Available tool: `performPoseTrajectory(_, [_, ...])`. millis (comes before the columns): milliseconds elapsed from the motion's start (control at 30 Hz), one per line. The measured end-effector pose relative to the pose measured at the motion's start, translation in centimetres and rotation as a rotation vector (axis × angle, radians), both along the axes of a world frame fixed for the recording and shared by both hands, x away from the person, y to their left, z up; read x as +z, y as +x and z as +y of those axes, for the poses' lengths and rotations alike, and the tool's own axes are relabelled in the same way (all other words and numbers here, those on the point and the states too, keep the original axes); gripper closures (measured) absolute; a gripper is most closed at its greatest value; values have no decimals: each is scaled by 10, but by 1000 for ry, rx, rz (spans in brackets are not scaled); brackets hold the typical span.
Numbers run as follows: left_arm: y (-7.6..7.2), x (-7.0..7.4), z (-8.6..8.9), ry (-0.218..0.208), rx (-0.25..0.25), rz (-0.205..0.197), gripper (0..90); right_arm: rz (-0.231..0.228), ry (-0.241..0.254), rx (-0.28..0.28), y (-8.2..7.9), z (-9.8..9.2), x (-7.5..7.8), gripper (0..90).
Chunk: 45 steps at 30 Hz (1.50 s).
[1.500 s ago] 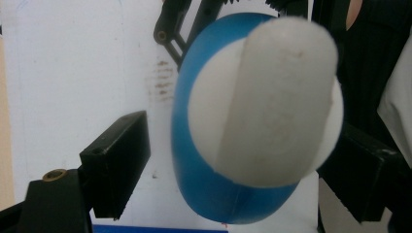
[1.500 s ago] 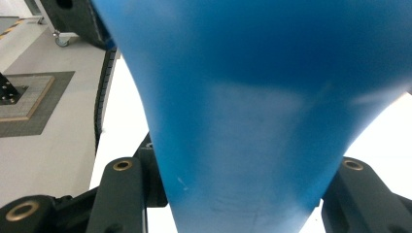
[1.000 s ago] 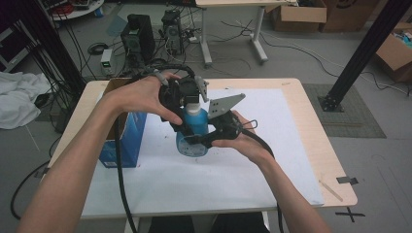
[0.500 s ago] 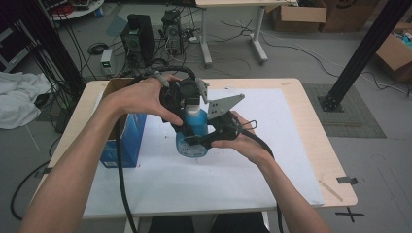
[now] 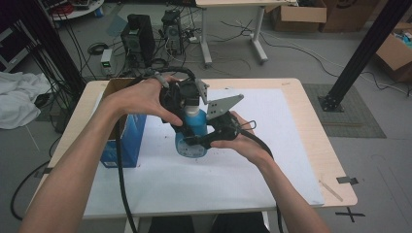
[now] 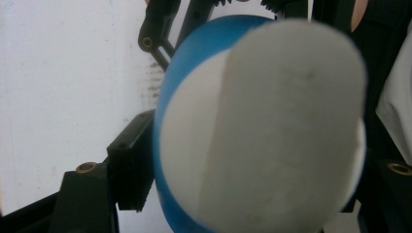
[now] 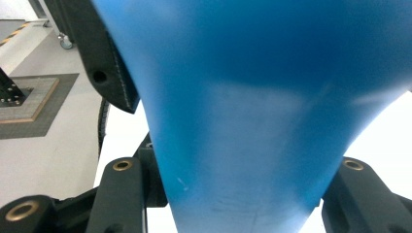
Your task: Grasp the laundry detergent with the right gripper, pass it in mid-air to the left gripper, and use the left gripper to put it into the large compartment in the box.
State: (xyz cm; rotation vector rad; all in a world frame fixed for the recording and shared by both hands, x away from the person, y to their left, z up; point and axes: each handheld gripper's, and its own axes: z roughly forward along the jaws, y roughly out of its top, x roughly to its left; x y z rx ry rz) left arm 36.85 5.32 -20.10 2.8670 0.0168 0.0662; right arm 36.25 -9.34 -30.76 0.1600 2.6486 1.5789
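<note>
A blue bottle (image 5: 192, 133) with a white cap (image 6: 272, 126) stands over the white sheet at the table's middle. My right gripper (image 5: 200, 141) comes in from the right and is shut on the bottle's body (image 7: 252, 121), which sits between its two black jaws. My left gripper (image 5: 190, 108) reaches down over the top from the left. Its jaws have just been closing with the cap between them, and its left pad (image 6: 131, 162) sits against the bottle. The far pad is hidden behind the cap.
An open blue box (image 5: 127, 136) stands at the table's left, under my left forearm. A white sheet (image 5: 252, 165) covers most of the wooden table (image 5: 320, 145). Cables trail from both grippers toward the near edge. Computers and a black post stand on the floor beyond.
Both hands and the bottle keep their places. The left gripper's jaws look slightly narrower around the bottle's top.
</note>
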Motion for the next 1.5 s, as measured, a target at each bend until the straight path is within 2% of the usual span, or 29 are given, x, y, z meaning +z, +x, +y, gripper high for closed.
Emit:
performPoseTrajectory(200, [1,-4,0,7,-5,5,318,2,7,5,-1,1,0,464])
performPoseTrajectory(300, [0,-5,0,-7,-6,6,349,2,6,6,-1,1,0,464])
performPoseTrajectory(433, [0,-4,-1,-4,-12,11,373,2,6,7,-1,1,0,464])
performPoseTrajectory(700, [-1,-3,-1,-17,-21,14,383,-2,17,14,-1,0,0,462])
performPoseTrajectory(900, [-1,-6,-4,10,-23,8,388,-1,17,22,-1,0,-3,459])
performPoseTrajectory(1067, [-2,-8,-4,-13,-19,16,389,12,33,34,-2,-2,-7,456])
performPoseTrajectory(1300, [-2,-6,-4,-34,-20,11,391,7,47,36,-1,-6,-6,453])
performPoseTrajectory(1500, [-3,-6,-5,-32,-20,7,391,4,54,32,-1,-7,-7,449])
